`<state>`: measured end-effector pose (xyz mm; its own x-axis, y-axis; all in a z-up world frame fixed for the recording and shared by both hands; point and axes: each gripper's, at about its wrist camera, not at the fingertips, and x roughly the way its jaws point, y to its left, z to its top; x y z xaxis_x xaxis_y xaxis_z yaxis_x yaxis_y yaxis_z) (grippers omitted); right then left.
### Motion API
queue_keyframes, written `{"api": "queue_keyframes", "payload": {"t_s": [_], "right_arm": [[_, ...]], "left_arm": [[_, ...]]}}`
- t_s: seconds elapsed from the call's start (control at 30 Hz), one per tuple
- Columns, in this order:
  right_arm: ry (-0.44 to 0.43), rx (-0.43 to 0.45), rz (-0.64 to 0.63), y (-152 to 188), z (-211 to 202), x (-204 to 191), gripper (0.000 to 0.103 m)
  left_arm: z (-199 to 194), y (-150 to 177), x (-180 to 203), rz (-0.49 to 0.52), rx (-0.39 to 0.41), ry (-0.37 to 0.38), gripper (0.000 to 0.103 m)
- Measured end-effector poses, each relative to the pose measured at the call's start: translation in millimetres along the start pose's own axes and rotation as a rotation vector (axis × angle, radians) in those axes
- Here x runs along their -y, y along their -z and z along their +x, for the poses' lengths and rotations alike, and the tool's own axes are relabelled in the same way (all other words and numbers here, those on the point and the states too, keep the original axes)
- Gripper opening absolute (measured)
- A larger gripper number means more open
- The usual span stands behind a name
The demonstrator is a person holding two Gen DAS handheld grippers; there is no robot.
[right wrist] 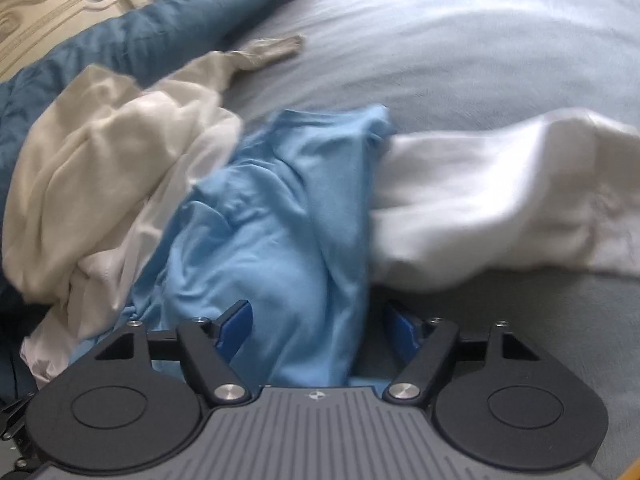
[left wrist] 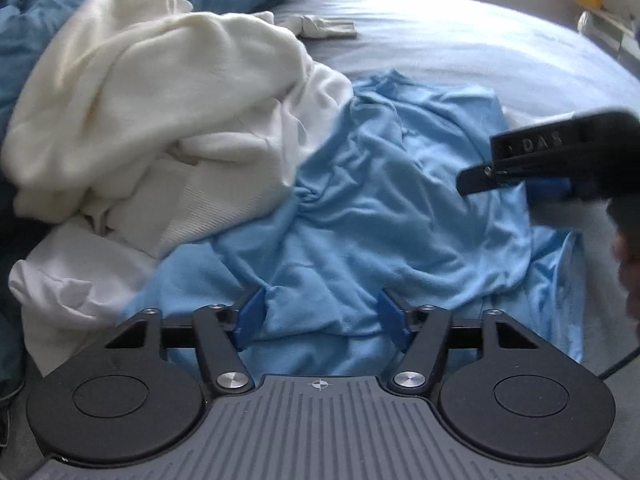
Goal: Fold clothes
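A crumpled light blue shirt (left wrist: 384, 200) lies on the bed, partly under a heap of cream and white clothes (left wrist: 160, 112). My left gripper (left wrist: 322, 314) is open, its blue pads on either side of the shirt's near hem. My right gripper (right wrist: 320, 328) is open too, over the shirt's right edge (right wrist: 280, 220), with a fold of blue cloth between its pads. The right gripper also shows in the left wrist view (left wrist: 560, 160), above the shirt's right side. A white garment (right wrist: 500, 200) lies to the right of the shirt.
The pale blue bed sheet (left wrist: 460, 40) stretches beyond the clothes. A dark teal duvet (right wrist: 140, 40) is bunched at the far left. A small beige cloth (left wrist: 326, 26) lies on the sheet further back. A headboard (right wrist: 48, 4) stands behind the duvet.
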<state>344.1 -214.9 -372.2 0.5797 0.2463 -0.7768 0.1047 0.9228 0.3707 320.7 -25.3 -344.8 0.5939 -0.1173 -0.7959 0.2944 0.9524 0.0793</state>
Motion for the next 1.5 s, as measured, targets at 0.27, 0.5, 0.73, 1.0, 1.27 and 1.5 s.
{"api": "queue_keyframes", "payload": {"t_s": [0.27,0.5,0.73,1.0,1.27,1.5], "right_arm": [[-0.058,0.018,-0.113,0.4,-16.1,-16.9,0.009],[-0.206,0.120,-0.032,3.0,-70.9,-16.4,0.008],[-0.291,0.191,0.047,9.2,-128.9,-8.2,0.007],[-0.337,0.199,0.129,44.4,-199.9,13.4,0.001],[-0.302,0.133,0.218,98.9,-250.1,50.4,0.001],[-0.250,0.017,0.199,96.3,-211.3,58.7,0.042]], "left_arm": [[-6.3,5.7,9.5,-0.011,0.025,-0.021,0.019],[-12.2,3.9,5.6,-0.059,0.031,0.006,0.007],[-62.9,15.3,22.4,-0.076,0.095,0.087,0.006],[-129.5,46.8,45.6,-0.112,0.103,0.200,0.005],[-152.1,75.5,73.4,-0.027,0.042,0.261,0.000],[-125.6,77.5,60.1,-0.024,-0.020,0.208,0.043]]}}
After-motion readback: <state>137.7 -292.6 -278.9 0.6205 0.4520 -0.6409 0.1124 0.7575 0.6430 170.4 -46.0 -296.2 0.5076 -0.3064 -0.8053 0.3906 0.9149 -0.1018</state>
